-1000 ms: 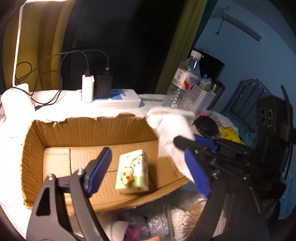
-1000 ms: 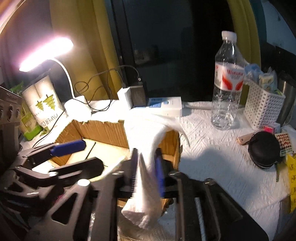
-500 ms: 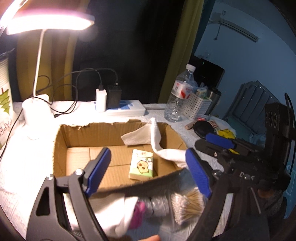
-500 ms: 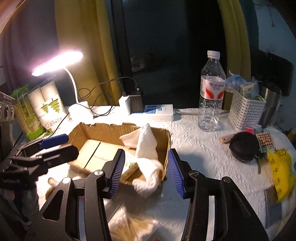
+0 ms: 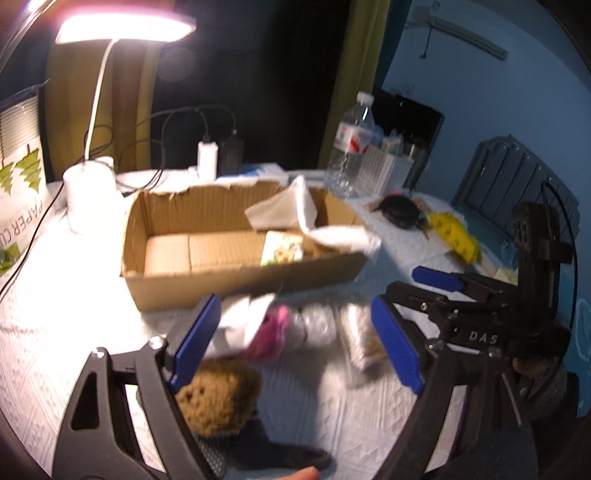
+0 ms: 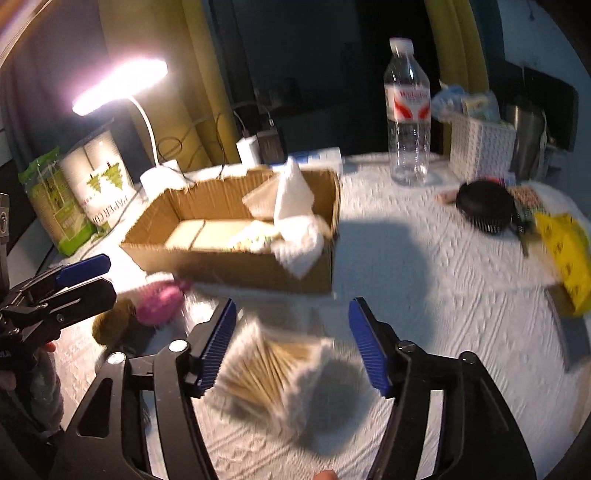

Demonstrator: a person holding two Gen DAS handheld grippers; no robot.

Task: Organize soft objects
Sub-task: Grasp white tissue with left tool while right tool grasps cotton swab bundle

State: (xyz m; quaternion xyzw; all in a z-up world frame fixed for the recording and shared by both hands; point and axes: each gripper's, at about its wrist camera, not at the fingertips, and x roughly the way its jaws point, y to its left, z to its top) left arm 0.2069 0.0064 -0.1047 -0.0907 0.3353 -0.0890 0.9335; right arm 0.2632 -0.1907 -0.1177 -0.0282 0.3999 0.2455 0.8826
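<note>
- White cloth (image 5: pixel 325 229) is now seen draped over the right end wall of the cardboard box (image 5: pixel 207 284), part inside, part hanging outside the corner; a second ago it was pinched in the right gripper above the box.
- Small printed pack (image 5: pixel 282 249) is seen on the box floor, just beside the cloth, in the same spot as before.
- Right gripper (image 6: pixel 291 347) is read as released: jaws are opening, wide apart, nothing pressed between them; a blurred bundle of cotton swabs (image 6: pixel 273 373) lies on the desk (image 6: pixel 424 295) below the gap.
- Left gripper (image 5: pixel 295 343) is held with jaws wide and empty, as a second ago; it is now drawn back from the box and aimed at the loose pile in front of it.
- Remaining soft items are noted outside the box: pink piece (image 5: pixel 271 332), white fabric touching it, brown sponge (image 5: pixel 218 398) nearer the camera.
- Judgement: one placement is done, though loosely; the overhanging cloth may slip out. Pile items appear next.
- Lamp (image 5: pixel 125 26), water bottle (image 6: pixel 408 110) and black pouch (image 6: pixel 484 210) are left untouched, well apart from the pile.
</note>
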